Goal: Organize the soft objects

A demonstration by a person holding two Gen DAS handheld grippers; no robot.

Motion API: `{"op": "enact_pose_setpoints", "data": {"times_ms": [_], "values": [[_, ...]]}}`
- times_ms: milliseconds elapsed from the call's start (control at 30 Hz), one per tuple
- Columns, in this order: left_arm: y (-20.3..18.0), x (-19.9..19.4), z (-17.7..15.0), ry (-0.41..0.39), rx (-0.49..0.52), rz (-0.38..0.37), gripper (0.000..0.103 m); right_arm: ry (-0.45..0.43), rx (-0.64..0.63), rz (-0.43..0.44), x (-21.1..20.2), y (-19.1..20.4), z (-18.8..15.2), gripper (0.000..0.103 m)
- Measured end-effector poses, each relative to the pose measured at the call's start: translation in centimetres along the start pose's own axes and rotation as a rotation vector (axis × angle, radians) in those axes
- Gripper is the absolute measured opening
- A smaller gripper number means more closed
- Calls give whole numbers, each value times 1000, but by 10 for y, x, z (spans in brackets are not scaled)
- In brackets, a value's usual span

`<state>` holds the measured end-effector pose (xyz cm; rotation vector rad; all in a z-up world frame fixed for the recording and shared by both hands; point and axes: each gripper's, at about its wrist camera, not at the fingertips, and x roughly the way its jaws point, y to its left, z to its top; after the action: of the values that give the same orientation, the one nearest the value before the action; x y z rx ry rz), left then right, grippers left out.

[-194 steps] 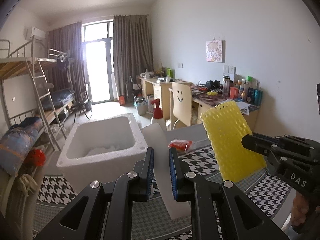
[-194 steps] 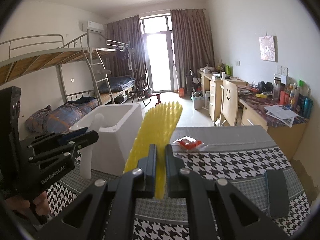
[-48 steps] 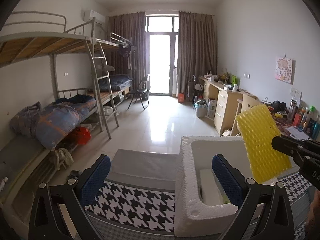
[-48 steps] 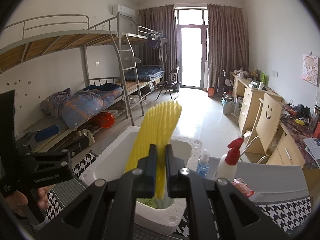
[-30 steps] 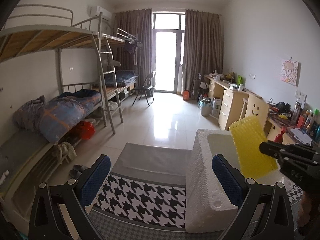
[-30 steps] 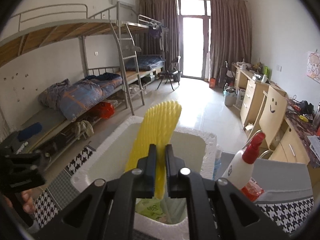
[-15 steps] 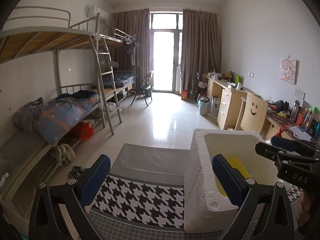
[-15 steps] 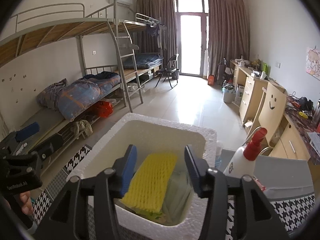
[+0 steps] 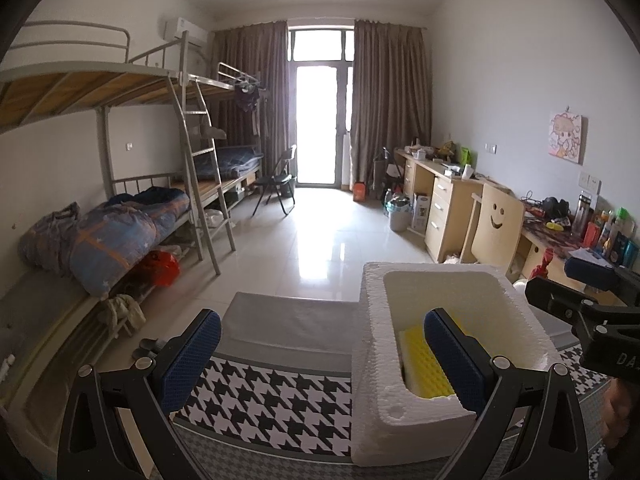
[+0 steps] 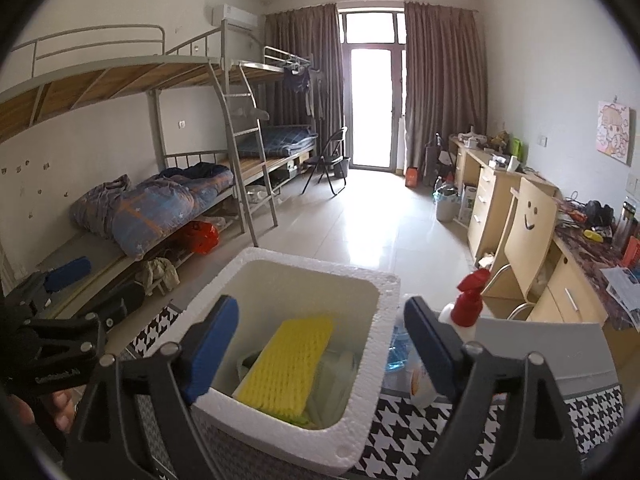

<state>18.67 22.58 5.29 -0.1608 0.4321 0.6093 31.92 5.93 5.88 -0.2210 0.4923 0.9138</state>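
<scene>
Right claw [image 10: 320, 344] over ribbed yellow foam [image 10: 288, 364]

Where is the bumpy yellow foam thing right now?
The yellow foam sheet lies inside the white foam box, on top of pale things already in there. In the right wrist view it sits between the open right gripper's fingers, left of the spray bottle.

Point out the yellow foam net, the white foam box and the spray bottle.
yellow foam net [image 10: 290, 364]: right wrist view, middle of its ribbed top face.
white foam box [image 10: 390, 312]: right wrist view, its right rim.
spray bottle [image 10: 471, 300]: right wrist view, its red trigger head.
</scene>
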Motion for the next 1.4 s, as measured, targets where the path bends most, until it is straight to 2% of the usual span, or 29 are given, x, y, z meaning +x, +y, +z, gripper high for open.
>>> {"op": "enact_pose_setpoints", "data": {"times_ms": [533,967,1100,1400], "values": [[-22,-22,4,-31,33,-30,102,-34,-8,-21,-24,-9,0,88],[-38,-49,12,-77,53,-46,102,-89,4,-39,-61,-18,-2,88],[-41,-55,12,-85,53,-56,102,-111,18,-57,-71,-22,-4,97],[-52,-70,11,-103,75,-74,102,-131,35,-80,-94,-26,-13,98]]}}
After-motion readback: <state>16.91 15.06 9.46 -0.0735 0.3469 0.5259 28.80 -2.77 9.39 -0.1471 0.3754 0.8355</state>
